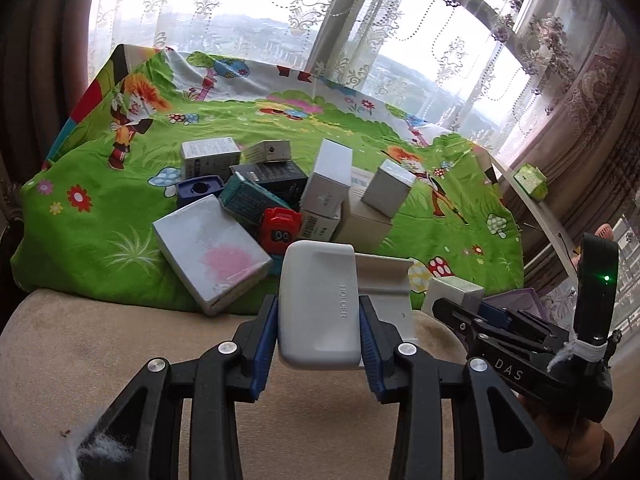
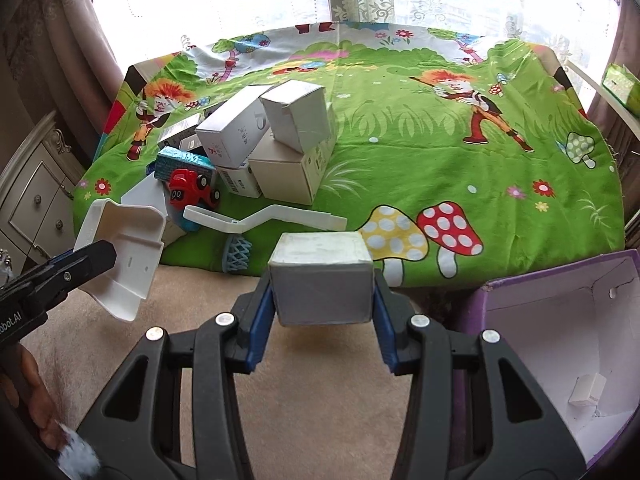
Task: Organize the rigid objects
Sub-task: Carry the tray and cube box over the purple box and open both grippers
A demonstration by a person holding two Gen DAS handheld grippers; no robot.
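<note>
The right gripper (image 2: 323, 320) clamps a white box (image 2: 320, 280) just left of the open purple bin (image 2: 560, 320), the nearer hand to it, while the left gripper (image 1: 319, 332) clutches a white holder (image 1: 318, 308) farther left.

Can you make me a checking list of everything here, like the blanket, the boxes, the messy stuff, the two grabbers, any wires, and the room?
Surface: green cartoon cloth spread over a beige cushion.
Job's things: purple box at the right, open, one small white box inside; pile of boxes with a red toy car on the cloth.
Clutter: white bent plastic strip and blue mesh piece at the cloth's near edge.
Grippers: left gripper shut on a white holder; right gripper shut on a white cube box.
Cables: nothing seen.
Surroundings: lace curtains over bright windows; drawer cabinet at the left.
</note>
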